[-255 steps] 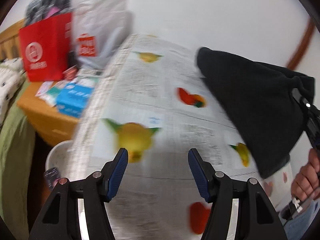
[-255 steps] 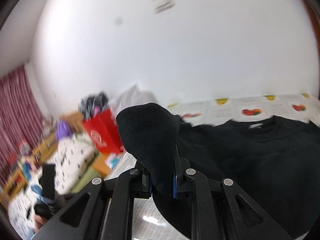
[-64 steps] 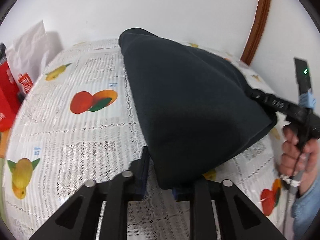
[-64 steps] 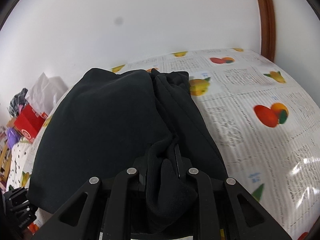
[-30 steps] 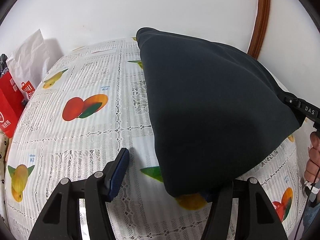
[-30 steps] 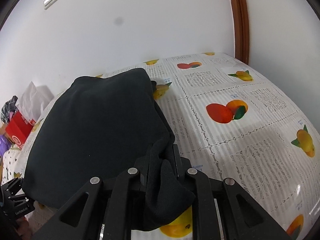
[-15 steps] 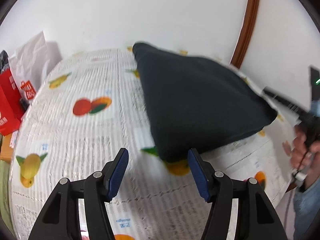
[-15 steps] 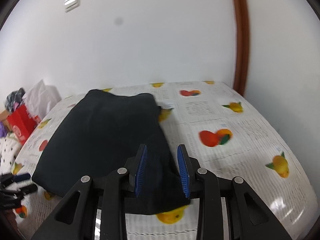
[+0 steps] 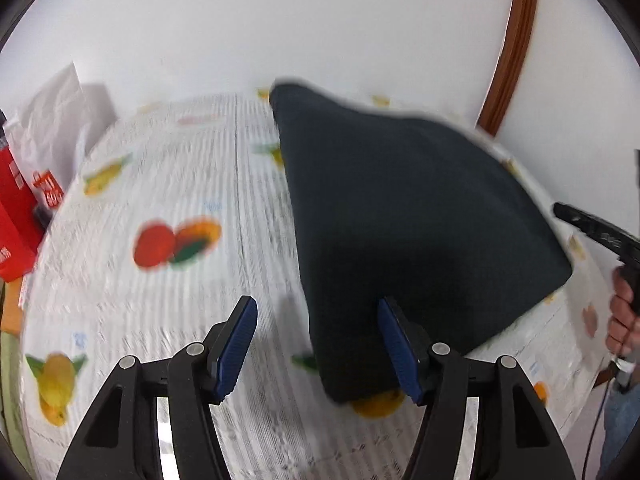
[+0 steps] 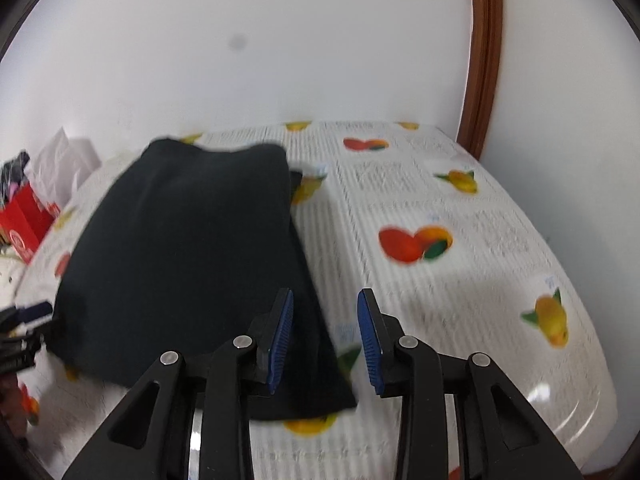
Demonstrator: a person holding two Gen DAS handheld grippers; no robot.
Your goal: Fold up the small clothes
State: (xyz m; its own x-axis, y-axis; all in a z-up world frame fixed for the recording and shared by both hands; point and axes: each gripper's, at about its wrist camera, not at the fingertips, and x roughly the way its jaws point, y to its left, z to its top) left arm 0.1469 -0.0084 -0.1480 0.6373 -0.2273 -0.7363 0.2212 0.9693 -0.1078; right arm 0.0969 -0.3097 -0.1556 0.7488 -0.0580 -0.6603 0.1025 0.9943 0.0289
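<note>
A black garment (image 9: pixel 400 220) lies folded flat on the fruit-print tablecloth (image 9: pixel 160 300). My left gripper (image 9: pixel 318 344) hovers open above its near left corner, and the cloth lies below the pads without touching them. In the right wrist view the same garment (image 10: pixel 180 240) fills the left half of the table. My right gripper (image 10: pixel 325 340) hangs above its near right corner with its jaws opening and nothing between the blue pads. The right gripper (image 9: pixel 592 232) also shows at the left view's right edge, held by a hand (image 9: pixel 624 320).
A red paper bag (image 9: pixel 16 216) and a white plastic bag (image 9: pixel 52 120) stand past the table's left end. A white wall runs behind, with a brown door frame (image 10: pixel 484 52) at the right. The tablecloth (image 10: pixel 460 260) right of the garment is bare.
My right gripper has let go of the garment's bunched edge and its jaws have parted. Both grippers have lifted and drawn back from the cloth, which now lies flat.
</note>
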